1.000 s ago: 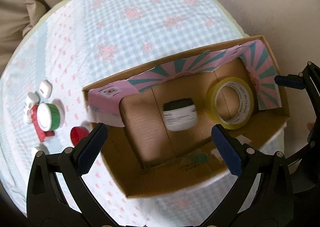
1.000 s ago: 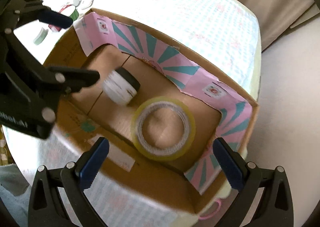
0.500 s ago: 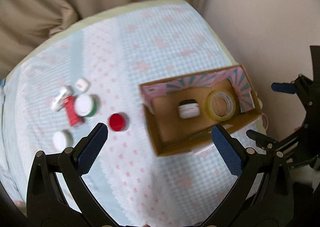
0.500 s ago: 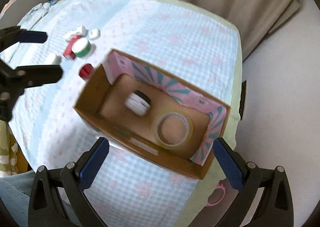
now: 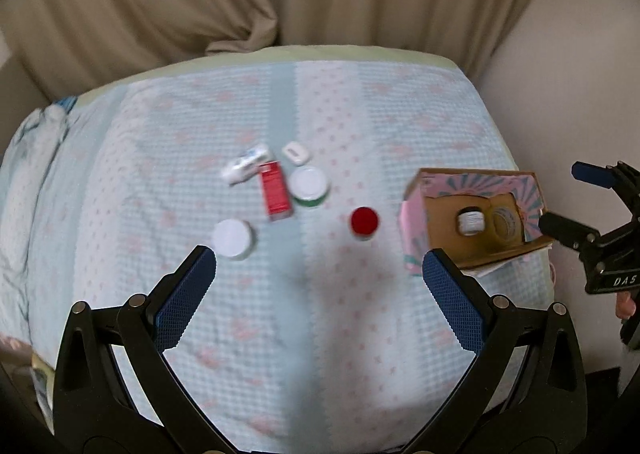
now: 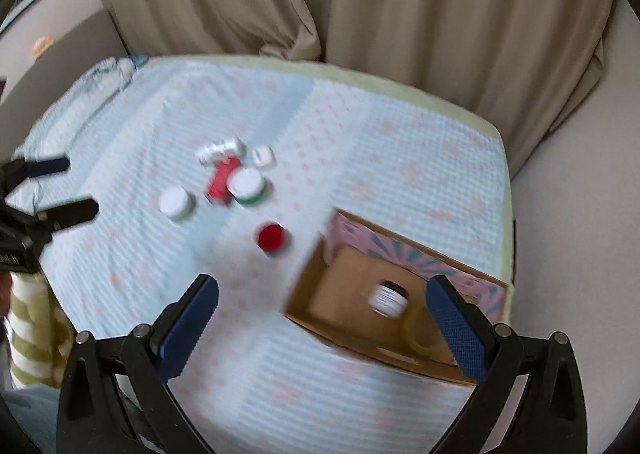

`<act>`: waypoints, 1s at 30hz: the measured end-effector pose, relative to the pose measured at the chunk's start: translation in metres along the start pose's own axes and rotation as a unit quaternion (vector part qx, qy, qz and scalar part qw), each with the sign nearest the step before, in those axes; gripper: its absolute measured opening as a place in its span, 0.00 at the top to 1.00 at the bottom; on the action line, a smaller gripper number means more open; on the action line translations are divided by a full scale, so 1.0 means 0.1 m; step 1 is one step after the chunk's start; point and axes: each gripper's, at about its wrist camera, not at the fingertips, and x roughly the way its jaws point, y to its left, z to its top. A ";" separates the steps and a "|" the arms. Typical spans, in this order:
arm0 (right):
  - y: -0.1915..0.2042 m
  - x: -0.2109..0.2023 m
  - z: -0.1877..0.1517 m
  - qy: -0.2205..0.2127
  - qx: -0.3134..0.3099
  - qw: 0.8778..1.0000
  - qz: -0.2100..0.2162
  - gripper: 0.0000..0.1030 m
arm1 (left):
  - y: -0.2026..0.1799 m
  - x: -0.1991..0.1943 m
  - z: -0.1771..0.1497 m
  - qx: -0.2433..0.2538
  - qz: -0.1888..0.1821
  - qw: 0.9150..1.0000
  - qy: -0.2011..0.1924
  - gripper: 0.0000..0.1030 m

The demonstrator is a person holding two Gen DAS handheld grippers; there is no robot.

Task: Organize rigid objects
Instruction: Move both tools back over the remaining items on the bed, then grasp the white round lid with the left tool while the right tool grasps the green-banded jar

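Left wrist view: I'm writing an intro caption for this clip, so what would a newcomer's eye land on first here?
Probably the bright red round cap, alone on the pale blue checked cloth. To its right stands the open cardboard box with pink-and-teal striped lining, holding a small white jar and a roll of clear tape. Further left lies a cluster around a red rectangular carton.

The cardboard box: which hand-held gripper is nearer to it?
Right. The right hand-held gripper hangs just over the box; the left hand-held gripper sits back, left of it.

Quilted bed (image 5: 320, 314), cardboard box (image 5: 476, 250), scattered jars (image 5: 363, 220)
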 end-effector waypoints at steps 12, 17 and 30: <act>1.05 0.32 0.36 -0.070 0.090 0.993 -0.013 0.00 | 1.21 0.25 -0.09 0.002 -0.013 1.000 0.002 0.00; 1.26 0.78 0.47 -0.049 0.092 0.994 -0.041 0.00 | 1.57 0.76 -0.18 0.000 -0.005 1.000 0.027 0.00; 1.22 2.46 0.58 0.067 0.018 0.997 -0.041 0.00 | 1.71 2.53 -0.62 0.007 0.003 0.985 0.173 0.00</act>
